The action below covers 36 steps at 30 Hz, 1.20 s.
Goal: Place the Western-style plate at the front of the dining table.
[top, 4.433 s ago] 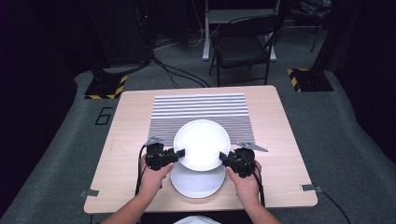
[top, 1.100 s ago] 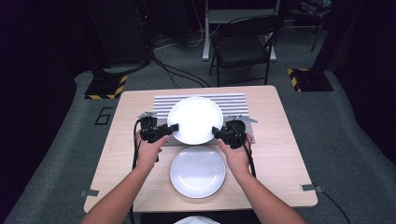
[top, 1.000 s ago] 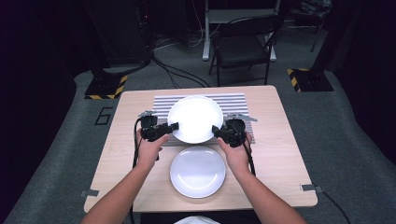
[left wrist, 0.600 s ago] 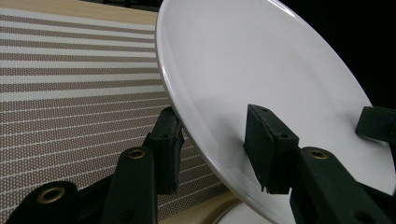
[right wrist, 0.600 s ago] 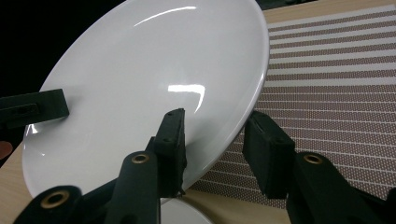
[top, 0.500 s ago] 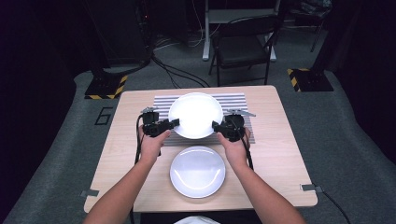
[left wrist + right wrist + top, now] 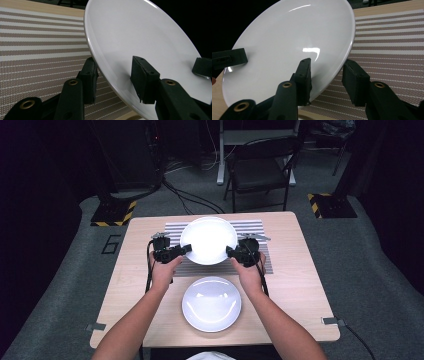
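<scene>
A white plate (image 7: 208, 240) hangs over the striped placemat (image 7: 262, 265), held at two opposite rims. My left gripper (image 7: 184, 250) is shut on its left rim, one jaw above and one below the edge, as the left gripper view shows on the plate (image 7: 140, 32) and left gripper (image 7: 116, 75). My right gripper (image 7: 231, 252) is shut on the right rim; in the right gripper view the plate (image 7: 292, 37) tilts between the jaws of the right gripper (image 7: 328, 75). A second white plate (image 7: 211, 303) lies flat on the table near the person.
The wooden table (image 7: 300, 285) carries the placemat at its far half. A small silvery item (image 7: 259, 237) lies on the mat just behind my right gripper. A folding chair (image 7: 260, 170) stands beyond the table. Both forearms reach in on either side of the near plate.
Both grippers have carried the held plate away from the person, from above the near plate to over the striped placemat. The near plate has stayed put.
</scene>
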Each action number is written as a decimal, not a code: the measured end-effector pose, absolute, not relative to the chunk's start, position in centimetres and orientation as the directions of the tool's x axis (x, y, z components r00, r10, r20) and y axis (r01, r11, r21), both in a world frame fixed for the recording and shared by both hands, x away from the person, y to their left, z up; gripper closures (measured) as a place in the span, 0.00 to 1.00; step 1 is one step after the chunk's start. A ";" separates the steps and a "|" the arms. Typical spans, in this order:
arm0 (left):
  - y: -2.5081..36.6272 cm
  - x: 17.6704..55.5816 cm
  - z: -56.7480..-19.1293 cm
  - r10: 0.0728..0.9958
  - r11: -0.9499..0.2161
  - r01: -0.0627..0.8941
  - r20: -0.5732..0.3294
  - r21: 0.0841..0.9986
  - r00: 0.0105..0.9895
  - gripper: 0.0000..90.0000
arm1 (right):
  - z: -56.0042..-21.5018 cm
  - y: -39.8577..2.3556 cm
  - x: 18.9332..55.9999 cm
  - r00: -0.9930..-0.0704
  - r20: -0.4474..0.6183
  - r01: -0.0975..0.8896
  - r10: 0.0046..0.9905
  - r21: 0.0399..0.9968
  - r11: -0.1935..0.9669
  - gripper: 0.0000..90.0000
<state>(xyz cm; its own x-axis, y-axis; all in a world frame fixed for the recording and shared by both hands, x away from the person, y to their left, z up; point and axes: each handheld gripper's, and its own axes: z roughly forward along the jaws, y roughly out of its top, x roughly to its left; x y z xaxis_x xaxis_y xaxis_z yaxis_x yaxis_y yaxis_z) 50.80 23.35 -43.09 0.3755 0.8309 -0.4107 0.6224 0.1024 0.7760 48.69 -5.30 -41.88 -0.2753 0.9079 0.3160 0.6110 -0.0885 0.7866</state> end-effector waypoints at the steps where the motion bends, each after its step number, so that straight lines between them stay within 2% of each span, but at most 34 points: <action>1: 23.4 50.9 -43.1 0.831 0.105 0.626 -0.414 0.773 0.372 0.63 | -41.9 -5.3 48.8 -0.277 0.316 0.611 0.908 0.787 -0.087 0.65; 36: 23.0 53.8 -42.9 0.832 0.127 0.635 -0.430 0.762 0.349 0.66 | -42.0 -5.4 51.9 -0.249 0.316 0.607 0.916 0.788 -0.107 0.65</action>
<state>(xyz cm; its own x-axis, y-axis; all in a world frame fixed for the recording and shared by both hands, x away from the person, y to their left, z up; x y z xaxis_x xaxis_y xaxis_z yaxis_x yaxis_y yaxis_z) 53.75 23.05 -42.94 0.3494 0.8325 -0.4300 0.6351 0.1271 0.7619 51.91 -5.42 -41.98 -0.2486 0.9155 0.3163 0.6067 -0.1074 0.7877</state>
